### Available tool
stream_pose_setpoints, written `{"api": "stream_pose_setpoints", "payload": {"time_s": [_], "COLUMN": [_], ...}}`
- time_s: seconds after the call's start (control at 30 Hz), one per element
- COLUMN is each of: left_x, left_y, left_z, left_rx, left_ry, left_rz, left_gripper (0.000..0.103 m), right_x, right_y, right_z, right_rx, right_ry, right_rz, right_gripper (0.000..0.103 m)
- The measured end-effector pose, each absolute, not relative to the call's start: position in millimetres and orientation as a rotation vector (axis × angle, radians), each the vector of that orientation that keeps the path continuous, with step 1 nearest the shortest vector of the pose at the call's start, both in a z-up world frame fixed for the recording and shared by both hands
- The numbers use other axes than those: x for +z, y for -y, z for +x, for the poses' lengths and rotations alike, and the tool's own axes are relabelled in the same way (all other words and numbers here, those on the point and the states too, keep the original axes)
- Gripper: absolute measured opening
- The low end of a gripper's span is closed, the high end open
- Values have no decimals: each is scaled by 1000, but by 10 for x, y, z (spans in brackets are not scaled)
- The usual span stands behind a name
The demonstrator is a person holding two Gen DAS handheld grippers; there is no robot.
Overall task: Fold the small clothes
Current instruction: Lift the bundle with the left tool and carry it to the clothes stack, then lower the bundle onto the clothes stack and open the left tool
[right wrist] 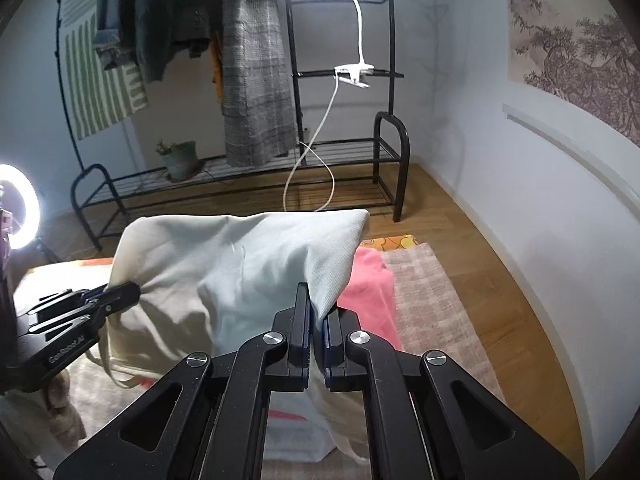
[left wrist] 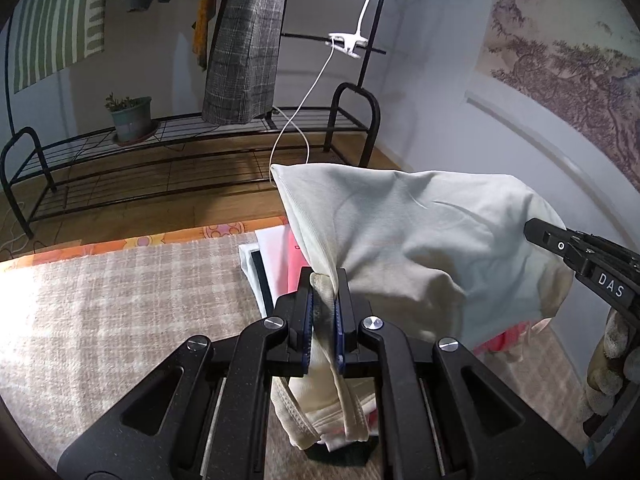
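Observation:
A cream-white small garment [left wrist: 420,248] hangs spread in the air between my two grippers, above the checked beige cloth [left wrist: 120,312] on the table. My left gripper [left wrist: 325,280] is shut on one bunched edge of it, and the fabric trails down between the fingers. My right gripper [right wrist: 318,304] is shut on the other edge of the garment [right wrist: 240,264]. Each gripper shows in the other's view: the right [left wrist: 536,232] at the garment's right side, the left [right wrist: 128,292] at its left side. A pink garment [right wrist: 372,292] lies on the table beneath.
A white folded item [left wrist: 256,268] and pink paper lie on the table under the garment. Behind stand a black metal rack [left wrist: 200,148] with a potted plant [left wrist: 130,118], hanging clothes [right wrist: 256,80], a clip lamp [right wrist: 354,74] and a ring light [right wrist: 16,208]. Wooden floor lies at right.

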State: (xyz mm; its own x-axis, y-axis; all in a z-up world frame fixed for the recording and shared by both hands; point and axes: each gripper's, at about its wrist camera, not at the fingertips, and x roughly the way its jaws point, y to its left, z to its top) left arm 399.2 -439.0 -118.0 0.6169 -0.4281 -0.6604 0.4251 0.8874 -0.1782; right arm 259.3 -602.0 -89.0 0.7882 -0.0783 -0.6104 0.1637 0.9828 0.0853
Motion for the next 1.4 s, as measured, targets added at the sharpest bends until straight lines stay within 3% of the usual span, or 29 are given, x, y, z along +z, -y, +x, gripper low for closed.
{"api": "stream_pose_setpoints", "payload": {"time_s": [0.17, 0.23, 0.3, 0.33, 0.67, 1.4], "left_x": [-1391, -1432, -1425, -1409, -1040, 256], "left_y": [4486, 4477, 4434, 4407, 4174, 3075], "left_z": [4129, 4162, 4152, 4135, 3743, 1983], "left_rx": [-476, -462, -445, -444, -455, -536], "left_ry": [-833, -857, -848, -841, -785, -579], "left_rz": [33, 40, 44, 44, 55, 39], "left_gripper": [7, 15, 31, 33, 34, 34], "right_x": [-1145, -1258, -1320, -1324, -979, 50], "right_y": [6150, 6197, 6236, 6245, 6195, 5238], "right_z": [2775, 2842, 2863, 2844, 2544, 1204], "right_rx": [-150, -169, -212, -225, -228, -209], "right_ry": [-703, -751, -783, -786, -733, -598], "right_rz": [171, 193, 201, 201, 211, 212], "right_gripper": [3, 5, 9, 9, 11, 11]}}
